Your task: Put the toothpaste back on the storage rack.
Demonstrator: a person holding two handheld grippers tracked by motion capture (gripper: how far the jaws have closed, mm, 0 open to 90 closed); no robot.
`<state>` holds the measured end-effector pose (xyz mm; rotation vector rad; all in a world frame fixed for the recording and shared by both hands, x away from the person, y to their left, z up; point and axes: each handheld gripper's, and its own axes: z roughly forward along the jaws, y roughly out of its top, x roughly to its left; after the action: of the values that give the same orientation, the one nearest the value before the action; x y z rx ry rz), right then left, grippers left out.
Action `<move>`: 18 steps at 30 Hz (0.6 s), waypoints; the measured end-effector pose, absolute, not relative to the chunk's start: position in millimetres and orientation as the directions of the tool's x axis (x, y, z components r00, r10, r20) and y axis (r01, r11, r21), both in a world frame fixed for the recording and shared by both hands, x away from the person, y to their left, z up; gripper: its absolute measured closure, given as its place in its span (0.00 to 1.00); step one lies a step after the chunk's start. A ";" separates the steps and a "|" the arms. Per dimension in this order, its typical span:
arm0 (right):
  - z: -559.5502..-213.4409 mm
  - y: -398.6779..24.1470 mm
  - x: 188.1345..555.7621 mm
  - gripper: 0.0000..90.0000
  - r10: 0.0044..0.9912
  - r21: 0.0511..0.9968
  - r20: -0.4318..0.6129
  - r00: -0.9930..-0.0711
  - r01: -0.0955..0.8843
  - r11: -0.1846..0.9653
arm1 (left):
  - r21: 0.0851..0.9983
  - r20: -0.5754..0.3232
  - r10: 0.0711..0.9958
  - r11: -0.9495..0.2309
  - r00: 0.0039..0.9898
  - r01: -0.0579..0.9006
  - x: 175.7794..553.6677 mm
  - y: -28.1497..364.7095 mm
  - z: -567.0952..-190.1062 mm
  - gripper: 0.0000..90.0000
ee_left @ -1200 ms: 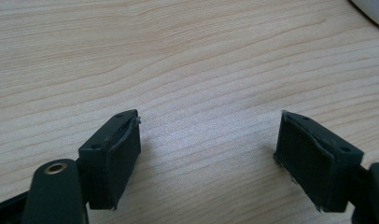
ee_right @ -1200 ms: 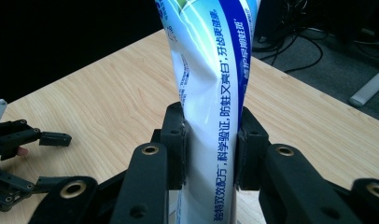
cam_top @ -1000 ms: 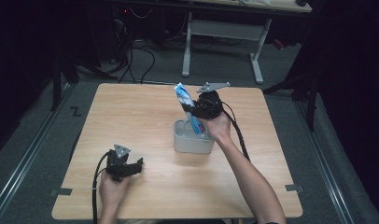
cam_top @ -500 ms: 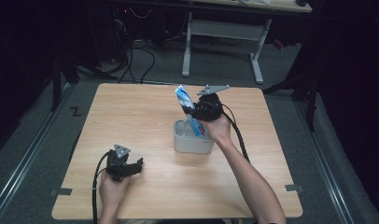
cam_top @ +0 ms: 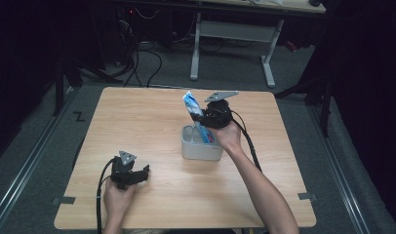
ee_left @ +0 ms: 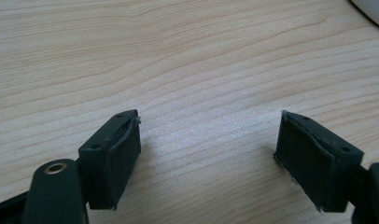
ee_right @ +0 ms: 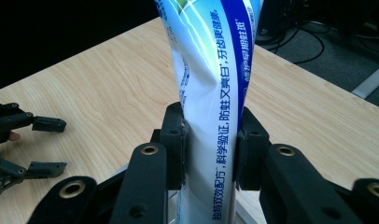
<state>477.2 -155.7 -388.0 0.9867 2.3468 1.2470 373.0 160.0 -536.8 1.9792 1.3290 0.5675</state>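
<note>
Lowered slightly, right hand-held gripper (ee_right: 210,140) clamps toothpaste tube (ee_right: 211,84) printed 防蛀又美白; left (ee_left: 208,158) gapes.

Lab or recording workspace: dark room, lone wooden table (cam_top: 137,122) on grey carpet, loose cables (cam_top: 142,53), a second desk frame (cam_top: 232,36) behind.

Left gripper (cam_top: 129,171) agape, right gripper (ee_right: 210,140) clamped.
</note>
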 end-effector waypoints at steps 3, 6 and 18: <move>-389.4 -155.7 476.4 0.78 0.693 0.813 0.040 -0.720 0.426 0.396 | 0.737 -0.014 0.923 -0.250 0.384 0.628 373.0 160.0 -536.8 0.25; -390.1 -156.3 475.3 0.78 0.692 0.812 0.041 -0.721 0.427 0.397 | 0.737 -0.015 0.923 -0.250 0.384 0.628 373.0 160.0 -536.8 0.25; -394.9 -161.9 472.0 0.78 0.694 0.808 0.038 -0.719 0.430 0.402 | 0.737 -0.014 0.923 -0.250 0.384 0.628 373.0 160.0 -536.8 0.25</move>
<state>472.0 -161.9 -394.9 0.9790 2.3585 1.2239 373.0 160.0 -536.8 1.9794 1.3289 0.5676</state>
